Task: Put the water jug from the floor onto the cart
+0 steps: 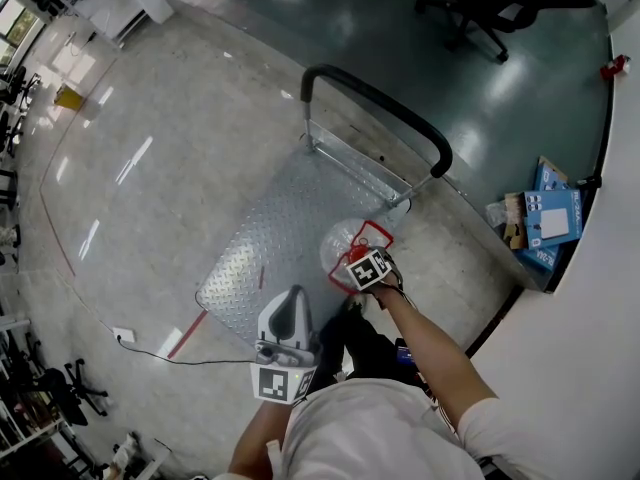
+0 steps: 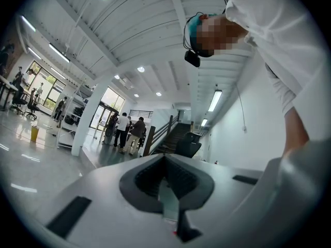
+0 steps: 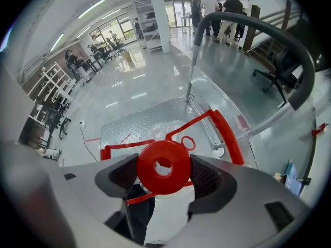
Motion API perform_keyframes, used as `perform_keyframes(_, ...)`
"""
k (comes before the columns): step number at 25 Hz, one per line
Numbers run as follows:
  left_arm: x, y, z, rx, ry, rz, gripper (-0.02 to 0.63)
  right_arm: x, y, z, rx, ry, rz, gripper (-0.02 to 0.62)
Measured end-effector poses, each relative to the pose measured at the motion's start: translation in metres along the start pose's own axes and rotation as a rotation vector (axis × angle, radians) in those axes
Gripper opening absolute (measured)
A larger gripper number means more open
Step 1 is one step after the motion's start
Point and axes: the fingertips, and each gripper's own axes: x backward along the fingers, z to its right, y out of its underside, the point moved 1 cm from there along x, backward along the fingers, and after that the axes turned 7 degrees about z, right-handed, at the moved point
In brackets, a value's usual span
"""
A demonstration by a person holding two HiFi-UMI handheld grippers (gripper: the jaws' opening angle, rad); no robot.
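Note:
The water jug [image 1: 343, 243] is clear with a red cap [image 3: 164, 167] and a red carry handle [image 3: 227, 128]. My right gripper [image 1: 364, 265] is shut on its cap, a jaw on each side. The jug is over the near right part of the cart's metal deck [image 1: 262, 258], close to the black push handle [image 1: 385, 103]; whether it rests on the deck I cannot tell. The deck [image 3: 145, 122] lies beyond the cap in the right gripper view. My left gripper [image 1: 286, 320] is held near my body, pointing up at the ceiling, shut [image 2: 166, 161] and empty.
A black office chair [image 1: 478, 8] stands beyond the cart. Blue boxes [image 1: 548, 218] lie against the white wall at right. A black cable [image 1: 175, 356] and red floor tape [image 1: 185, 335] run by the cart's near left corner. Several people [image 3: 217, 3] stand far off.

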Motion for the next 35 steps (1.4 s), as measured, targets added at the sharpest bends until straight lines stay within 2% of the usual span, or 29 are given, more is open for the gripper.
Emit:
perform_keyframes(14,0.001,-0.005,0.001,0.017,0.019,0.024,0.003,0.024,-0.007,-0.002,-0.011,0.005,0.030,0.301)
perform_keyframes(21,0.000,-0.012,0.005,0.022,0.050,0.032,0.003,0.074,-0.015,-0.007,-0.046,0.010,0.107,0.296)
perform_keyframes(22,0.000,-0.014,0.006,0.021,0.056,0.030,0.003,0.086,-0.018,-0.008,-0.054,0.027,0.133,0.279)
perform_keyframes(24,0.002,-0.018,0.008,0.014,0.071,0.030,0.003,0.114,-0.026,-0.007,-0.076,0.084,0.209,0.128)
perform_keyframes(26,0.003,-0.024,0.012,-0.011,0.090,0.035,0.003,0.144,-0.034,-0.005,-0.102,0.138,0.303,0.052)
perform_keyframes(30,0.007,-0.037,0.020,-0.018,0.115,0.054,0.003,0.205,-0.045,-0.010,-0.138,0.220,0.511,0.012)
perform_keyframes(33,0.009,-0.048,0.028,-0.031,0.139,0.070,0.003,0.257,-0.053,-0.015,-0.163,0.268,0.659,0.012)
perform_keyframes(35,0.010,-0.056,0.035,-0.034,0.156,0.082,0.003,0.298,-0.060,-0.018,-0.186,0.314,0.794,0.012)
